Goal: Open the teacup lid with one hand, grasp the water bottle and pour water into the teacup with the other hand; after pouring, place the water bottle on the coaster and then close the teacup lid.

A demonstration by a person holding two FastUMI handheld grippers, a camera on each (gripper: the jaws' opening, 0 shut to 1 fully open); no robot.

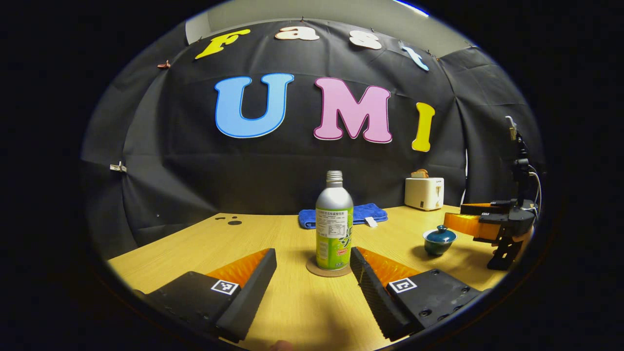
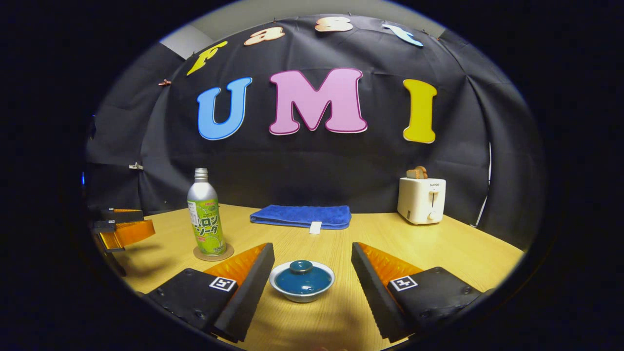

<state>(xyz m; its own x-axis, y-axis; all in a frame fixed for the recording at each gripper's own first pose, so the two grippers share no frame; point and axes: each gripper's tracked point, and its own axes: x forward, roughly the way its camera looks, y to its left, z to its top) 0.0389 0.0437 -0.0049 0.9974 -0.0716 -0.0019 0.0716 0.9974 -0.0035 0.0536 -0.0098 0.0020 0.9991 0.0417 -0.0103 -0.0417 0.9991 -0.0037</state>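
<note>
Left tongs (image 1: 313,273): wide apart, empty, facing the water bottle (image 1: 334,225).
Right tongs (image 2: 312,268): wide apart, empty, flanking the lidded teacup (image 2: 302,280).
Water bottle: upright on coaster (image 1: 327,269), left of teacup.

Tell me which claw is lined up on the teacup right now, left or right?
The right claw: the lidded teacup sits between its open fingers. The left claw instead faces the water bottle, which stands on the coaster.

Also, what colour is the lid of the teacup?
The lid is dark teal blue, sitting on a pale teacup. It shows best in the right gripper view.
</note>
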